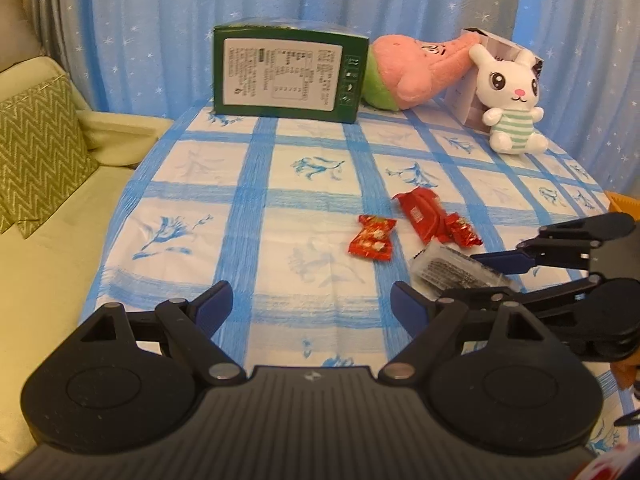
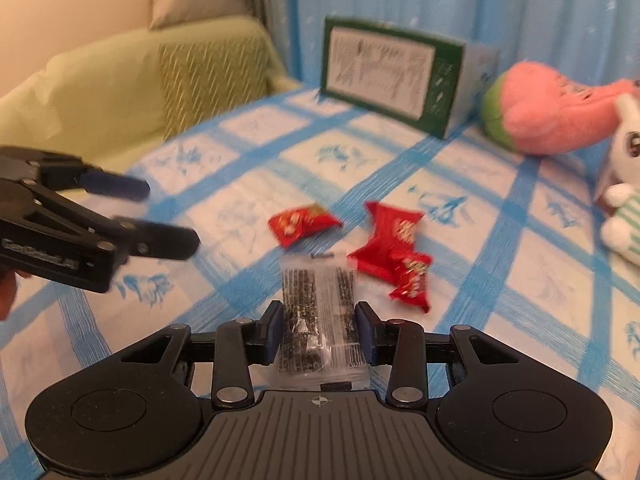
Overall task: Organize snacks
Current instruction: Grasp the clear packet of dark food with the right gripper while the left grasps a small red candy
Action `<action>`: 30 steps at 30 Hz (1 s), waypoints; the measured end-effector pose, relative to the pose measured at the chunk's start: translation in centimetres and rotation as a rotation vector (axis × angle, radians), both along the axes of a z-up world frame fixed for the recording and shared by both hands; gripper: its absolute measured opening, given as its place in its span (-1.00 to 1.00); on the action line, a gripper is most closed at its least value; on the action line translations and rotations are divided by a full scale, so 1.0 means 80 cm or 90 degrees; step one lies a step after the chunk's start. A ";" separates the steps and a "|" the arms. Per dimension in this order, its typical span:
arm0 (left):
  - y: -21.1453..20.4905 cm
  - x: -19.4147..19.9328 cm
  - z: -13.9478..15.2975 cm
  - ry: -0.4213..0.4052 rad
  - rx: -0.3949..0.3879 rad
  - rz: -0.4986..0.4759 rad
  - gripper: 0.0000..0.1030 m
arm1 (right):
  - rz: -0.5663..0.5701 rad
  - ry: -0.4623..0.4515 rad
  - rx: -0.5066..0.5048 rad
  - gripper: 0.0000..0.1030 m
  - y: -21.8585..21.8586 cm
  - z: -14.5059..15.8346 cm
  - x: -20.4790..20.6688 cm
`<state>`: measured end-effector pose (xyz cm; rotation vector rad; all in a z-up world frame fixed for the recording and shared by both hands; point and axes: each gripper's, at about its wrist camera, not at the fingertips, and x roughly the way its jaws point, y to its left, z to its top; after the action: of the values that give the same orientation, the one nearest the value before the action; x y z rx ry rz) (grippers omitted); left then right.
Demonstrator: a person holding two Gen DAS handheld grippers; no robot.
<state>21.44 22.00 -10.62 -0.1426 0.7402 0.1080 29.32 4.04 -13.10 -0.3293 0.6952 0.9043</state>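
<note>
Left wrist view. My left gripper [image 1: 312, 304] fills the bottom of the frame, its 2 blue-padded fingers [image 1: 214, 304] spread wide with only the checked tablecloth [image 1: 248, 216] between them. At the right edge my right gripper [image 1: 486, 274] enters sideways, its fingers closed on a clear packet with dark print [image 1: 448, 268]. Just above it, right of centre, lie a small red candy wrapper [image 1: 372, 238], a larger red packet [image 1: 424, 216] and a second small red wrapper [image 1: 466, 232] touching that packet. Along the top of the cloth stand a green box [image 1: 290, 74], a pink and green plush [image 1: 408, 68] and a white rabbit plush [image 1: 510, 96]. A green sofa with a zigzag cushion [image 1: 36, 148] occupies the left.

Right wrist view (blurred). My right gripper [image 2: 319, 326] sits at bottom centre, both pads pressed against the sides of the clear packet with dark print [image 2: 318, 312], which reaches forward over the tablecloth [image 2: 500, 288]. Above it lie the small red candy wrapper [image 2: 302, 222], the larger red packet [image 2: 390, 240] and the second small red wrapper [image 2: 412, 278]. My left gripper [image 2: 170, 214] enters at the left edge, fingers apart and holding nothing. The green box [image 2: 390, 76] stands at upper centre.
</note>
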 end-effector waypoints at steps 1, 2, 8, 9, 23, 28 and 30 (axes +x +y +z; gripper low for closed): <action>-0.002 0.003 0.000 -0.004 0.000 -0.006 0.62 | -0.012 -0.012 0.013 -0.25 -0.007 0.004 -0.004; -0.004 0.006 -0.001 -0.006 0.000 -0.013 0.61 | -0.028 -0.026 0.028 -0.25 -0.015 0.010 -0.008; -0.020 0.039 -0.012 -0.017 -0.011 -0.049 0.29 | -0.146 -0.039 0.071 -0.25 -0.063 0.021 -0.015; -0.023 0.045 -0.014 -0.018 -0.011 -0.055 0.22 | -0.164 -0.029 0.069 -0.25 -0.069 0.018 -0.013; -0.038 0.104 -0.037 -0.010 0.027 -0.072 -0.56 | -0.272 0.029 0.070 -0.25 -0.138 -0.009 -0.029; -0.046 0.092 -0.031 0.009 0.015 -0.054 -0.63 | -0.285 0.033 0.076 -0.25 -0.144 -0.009 -0.036; -0.054 0.082 -0.025 0.016 0.010 -0.048 -0.63 | -0.286 0.031 0.074 -0.25 -0.145 -0.008 -0.041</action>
<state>28.00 17.71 -12.62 -0.0985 0.7686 0.0438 26.01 -7.59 -13.76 -0.0419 0.7216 0.5229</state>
